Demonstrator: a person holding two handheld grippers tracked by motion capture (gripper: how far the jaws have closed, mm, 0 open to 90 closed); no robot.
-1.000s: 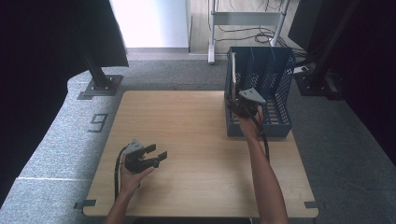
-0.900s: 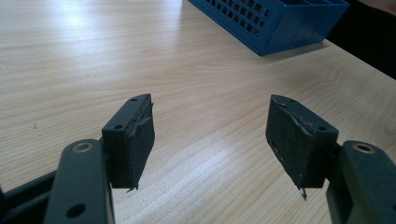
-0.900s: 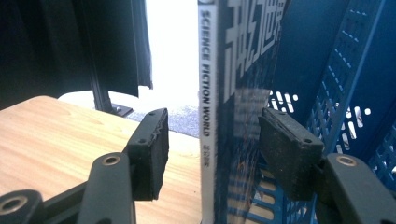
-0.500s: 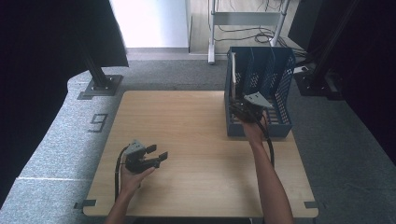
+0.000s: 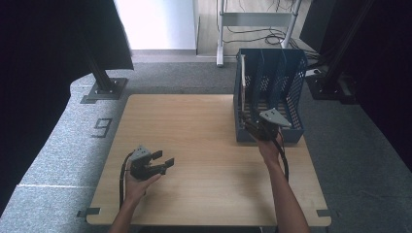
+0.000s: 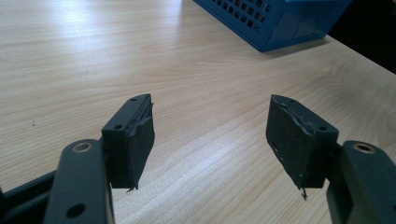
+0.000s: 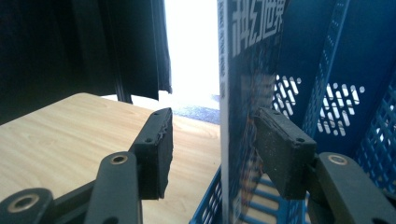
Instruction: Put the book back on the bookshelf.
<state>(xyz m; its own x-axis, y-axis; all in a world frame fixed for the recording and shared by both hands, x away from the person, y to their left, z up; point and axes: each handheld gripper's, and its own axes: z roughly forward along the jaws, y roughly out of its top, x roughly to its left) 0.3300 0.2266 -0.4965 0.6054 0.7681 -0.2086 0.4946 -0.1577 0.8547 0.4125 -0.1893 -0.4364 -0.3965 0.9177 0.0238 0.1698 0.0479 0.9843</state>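
A blue slotted file rack [image 5: 286, 92] stands at the table's far right. A thin magazine [image 5: 242, 80] with a white spine stands upright in its leftmost slot. My right gripper [image 5: 251, 125] is at the rack's front left corner. In the right gripper view the magazine [image 7: 233, 93] rises between the pads of the right gripper [image 7: 210, 116]. The right pad [image 7: 285, 149] sits inside the rack close against the magazine, and the left pad [image 7: 156, 149] stands well clear, so the jaws are open. My left gripper [image 5: 164, 164] [image 6: 210, 102] rests low over the table at the front left, open with nothing between its fingers.
The wooden table [image 5: 194, 126] lies bare between the two hands. The rack's corner [image 6: 275, 18] shows far ahead of the left gripper. Grey carpet surrounds the table, with a black stand base [image 5: 104, 90] at the back left and a metal frame [image 5: 257, 19] behind.
My right gripper has slid toward the table's front and slightly right along the rack's left corner. The left hand has stayed where it was.
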